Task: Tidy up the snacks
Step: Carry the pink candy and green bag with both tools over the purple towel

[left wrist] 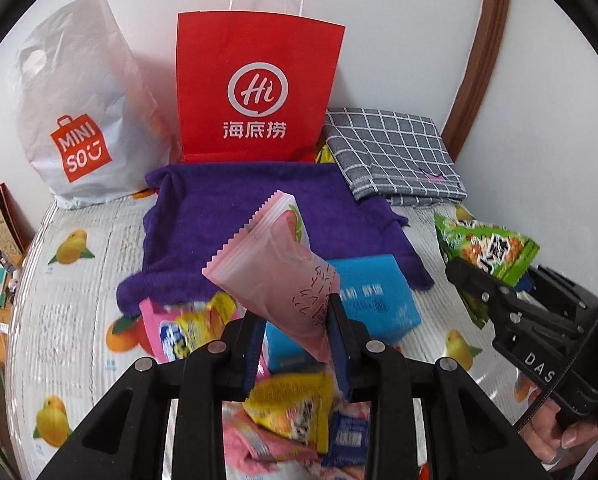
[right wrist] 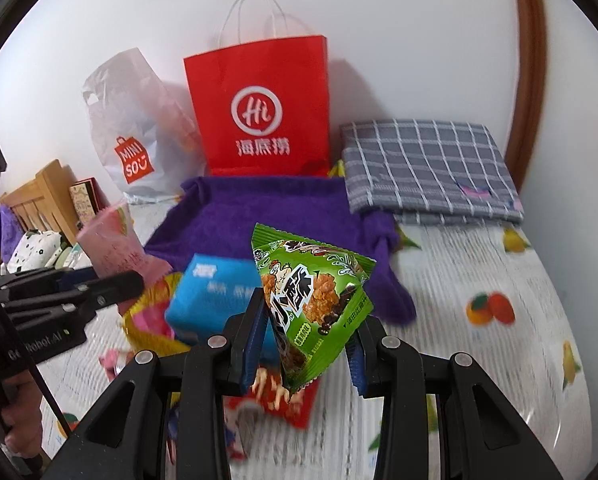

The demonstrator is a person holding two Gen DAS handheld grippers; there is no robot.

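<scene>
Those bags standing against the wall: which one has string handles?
The red paper bag with the white "Hi" logo has looped white string handles. The white plastic Miniso bag beside it has only a cut-out hand hole.

The bench (left wrist: 79,300) was covered by a white ribbed sheet printed with oranges and yellow fruit. On it lay a spread purple towel (left wrist: 227,200), a folded grey checked cloth (left wrist: 395,156) at the back right, and a blue rectangular packet (left wrist: 383,300) partly on the towel's front edge. A red paper carrier bag (left wrist: 255,92) and a white plastic shopping bag (left wrist: 83,120) stood against the wall. Loose yellow and pink snack packets (left wrist: 295,408) lay in front.
</scene>
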